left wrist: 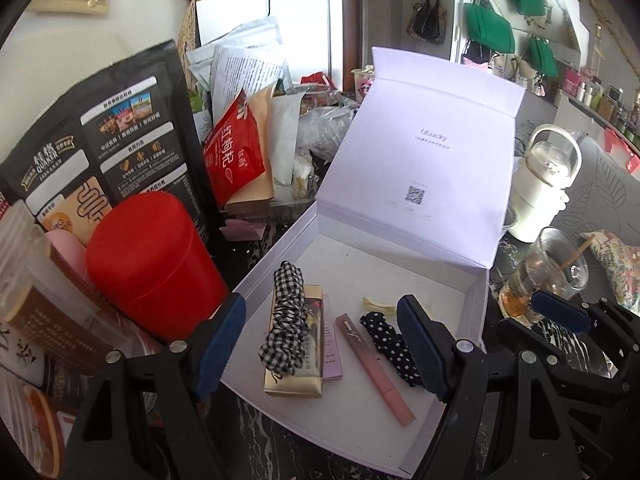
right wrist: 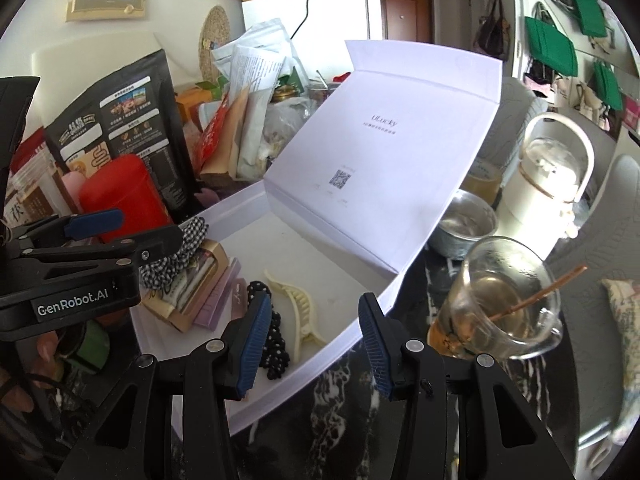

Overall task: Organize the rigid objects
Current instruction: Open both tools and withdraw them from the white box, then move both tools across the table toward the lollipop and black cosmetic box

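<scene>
An open white box (left wrist: pixel 440 280) (right wrist: pixel 248 216) stands on the dark marble table, its lid tilted up at the back. Inside lie a gold box (left wrist: pixel 294 364) with a checkered scrunchie (left wrist: pixel 286 320) on top, a purple box (left wrist: pixel 332 360), a pink lipstick tube (left wrist: pixel 376 368), a polka-dot scrunchie (left wrist: pixel 390 344) (right wrist: pixel 276 352) and a cream hair claw (right wrist: pixel 300 312). My left gripper (left wrist: pixel 320 344) is open and empty, over the box's front. My right gripper (right wrist: pixel 314 344) is open and empty, above the box's near right edge.
A red canister (left wrist: pixel 148 268) and a black oats bag (left wrist: pixel 96 140) stand left of the box. A glass mug with tea and a stick (right wrist: pixel 504 304), a metal bowl (right wrist: pixel 464 224) and a white jug (right wrist: pixel 548 184) stand to the right. Packets pile up behind.
</scene>
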The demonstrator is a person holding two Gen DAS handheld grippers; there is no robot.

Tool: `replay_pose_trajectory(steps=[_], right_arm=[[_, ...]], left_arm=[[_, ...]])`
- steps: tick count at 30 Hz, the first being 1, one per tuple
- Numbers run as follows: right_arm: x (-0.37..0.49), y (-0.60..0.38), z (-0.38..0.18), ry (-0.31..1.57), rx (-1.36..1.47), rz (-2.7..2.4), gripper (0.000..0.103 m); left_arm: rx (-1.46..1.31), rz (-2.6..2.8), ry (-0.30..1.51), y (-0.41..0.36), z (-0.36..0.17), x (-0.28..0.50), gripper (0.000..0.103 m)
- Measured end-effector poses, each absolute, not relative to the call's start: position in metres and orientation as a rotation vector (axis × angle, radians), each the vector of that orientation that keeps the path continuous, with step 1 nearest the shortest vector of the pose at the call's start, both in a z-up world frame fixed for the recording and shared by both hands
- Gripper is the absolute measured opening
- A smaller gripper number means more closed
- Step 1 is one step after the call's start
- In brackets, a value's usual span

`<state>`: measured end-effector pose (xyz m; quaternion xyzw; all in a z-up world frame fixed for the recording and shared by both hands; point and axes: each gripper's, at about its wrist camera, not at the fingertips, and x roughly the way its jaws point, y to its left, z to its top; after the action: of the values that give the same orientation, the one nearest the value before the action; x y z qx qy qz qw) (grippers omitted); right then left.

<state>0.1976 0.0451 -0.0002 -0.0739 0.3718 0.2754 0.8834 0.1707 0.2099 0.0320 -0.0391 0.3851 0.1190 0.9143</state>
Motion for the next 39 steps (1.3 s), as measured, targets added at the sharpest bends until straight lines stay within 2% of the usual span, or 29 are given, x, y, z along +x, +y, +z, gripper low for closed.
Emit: replay_pose_trajectory(steps=[15,23,25,27,29,31,39], right_arm=[[0.137,-0.011,0.044,0.659,-0.135,0.513,0.049],[0.103,-0.04,0.055,0.619,-0.13,0.475,0.054],[0.094,-0.048,0.057,0.61,-0.13,0.462,0.058],[0.085,-0.055,0.059,0.604,-0.131,0.446,0.06],[0.079,-0.062,0.061,0.597,-0.129,0.435,0.061],[0.071,-0.07,0.063,0.589,-0.123,0.422,0.065],[0.051,-0.095,0.066,0.579,-0.106,0.38,0.07]], left_arm=[[-0.003,0.182,0.679,0.151,0.07,0.112,0.078],[0.032,0.159,0.651,0.124,0.079,0.084,0.078],[0.045,0.149,0.646,0.117,0.079,0.078,0.078],[0.056,0.138,0.644,0.11,0.08,0.074,0.082],[0.06,0.123,0.642,0.104,0.08,0.069,0.096],[0.062,0.103,0.638,0.099,0.08,0.064,0.102],[0.081,0.051,0.65,0.076,0.074,0.049,0.102]])
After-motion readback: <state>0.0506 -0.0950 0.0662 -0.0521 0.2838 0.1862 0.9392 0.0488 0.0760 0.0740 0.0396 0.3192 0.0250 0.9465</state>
